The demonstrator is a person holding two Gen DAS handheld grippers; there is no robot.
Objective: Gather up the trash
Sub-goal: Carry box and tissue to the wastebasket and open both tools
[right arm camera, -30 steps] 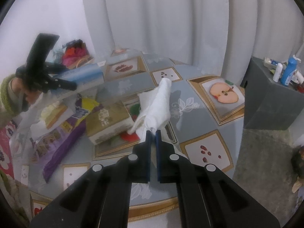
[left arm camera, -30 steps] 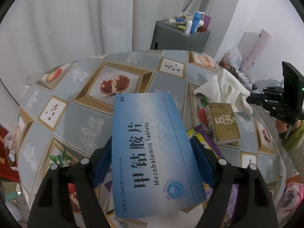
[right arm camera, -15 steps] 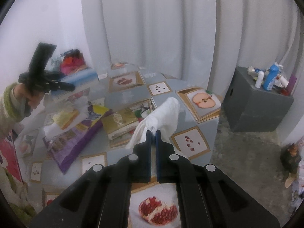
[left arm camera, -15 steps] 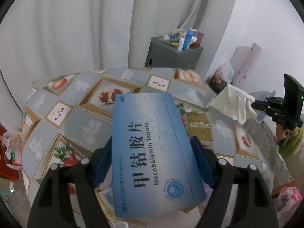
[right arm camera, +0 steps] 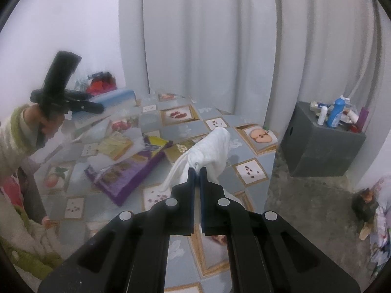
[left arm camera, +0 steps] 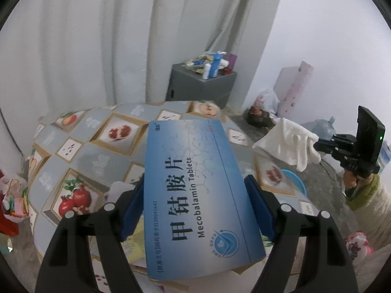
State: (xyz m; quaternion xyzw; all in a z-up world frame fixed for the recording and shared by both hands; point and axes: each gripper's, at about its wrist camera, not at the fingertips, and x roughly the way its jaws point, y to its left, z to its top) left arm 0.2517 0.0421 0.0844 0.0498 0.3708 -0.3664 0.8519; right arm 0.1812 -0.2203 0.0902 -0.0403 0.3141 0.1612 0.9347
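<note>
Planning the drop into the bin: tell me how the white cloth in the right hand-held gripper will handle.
The white cloth is probably floppy: it droops in folds either side of the right hand-held gripper, pinched at one bunched spot. It looks light, hanging clear of the table. It may swing or snag when moved.

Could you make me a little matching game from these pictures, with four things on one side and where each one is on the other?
Things:
1. blue tablet box
2. white cloth
3. purple packet
4. blue bottle

Places:
A. lying on the fruit-patterned table
B. standing on the grey cabinet
C. pinched in the right claw
D. held across the left claw

Pairs: 1-D, 2-C, 3-A, 4-B
</note>
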